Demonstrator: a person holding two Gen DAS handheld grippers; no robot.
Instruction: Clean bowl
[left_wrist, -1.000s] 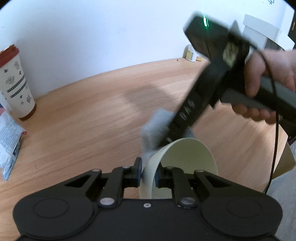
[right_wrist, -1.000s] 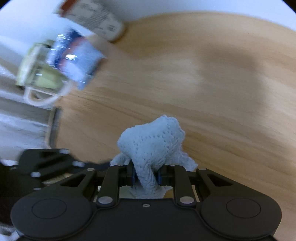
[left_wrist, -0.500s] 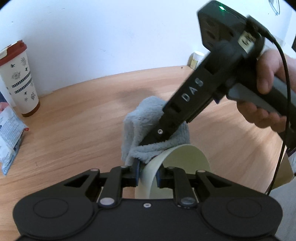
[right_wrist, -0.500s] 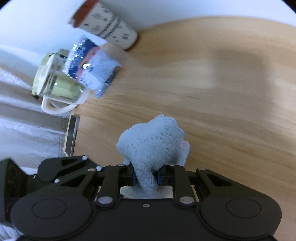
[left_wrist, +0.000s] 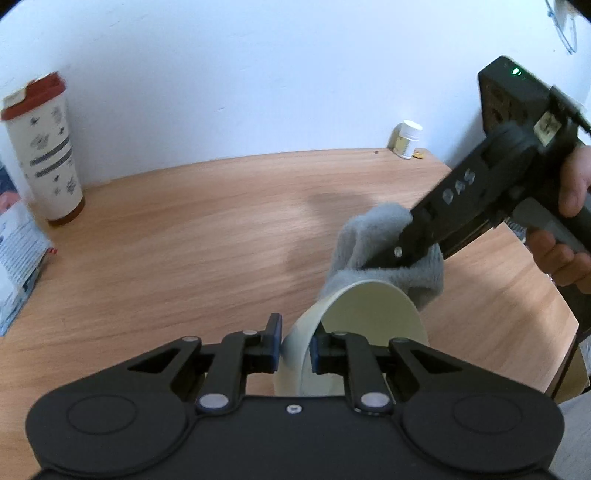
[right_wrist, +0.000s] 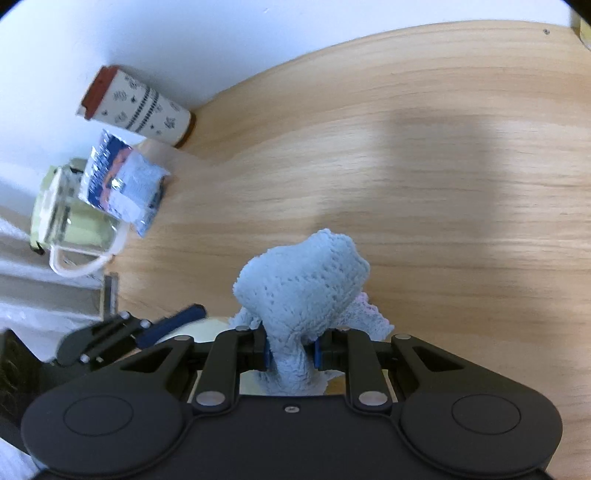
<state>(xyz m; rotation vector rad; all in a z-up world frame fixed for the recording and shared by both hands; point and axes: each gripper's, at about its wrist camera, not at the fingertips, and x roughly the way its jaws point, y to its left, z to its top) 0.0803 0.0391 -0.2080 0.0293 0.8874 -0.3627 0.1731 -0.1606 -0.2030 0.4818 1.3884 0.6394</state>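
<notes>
Our left gripper (left_wrist: 293, 345) pinches the pale bowl (left_wrist: 364, 321) by its rim above the table (left_wrist: 192, 236). Our right gripper (right_wrist: 291, 350) clamps the blue cloth (right_wrist: 303, 291); only the left view shows it touching the bowl's far edge.

The right gripper (left_wrist: 373, 264) swung its grey cloth (left_wrist: 384, 258) from the left side of the bowl (left_wrist: 365, 314) rim across to the far right edge.
</notes>
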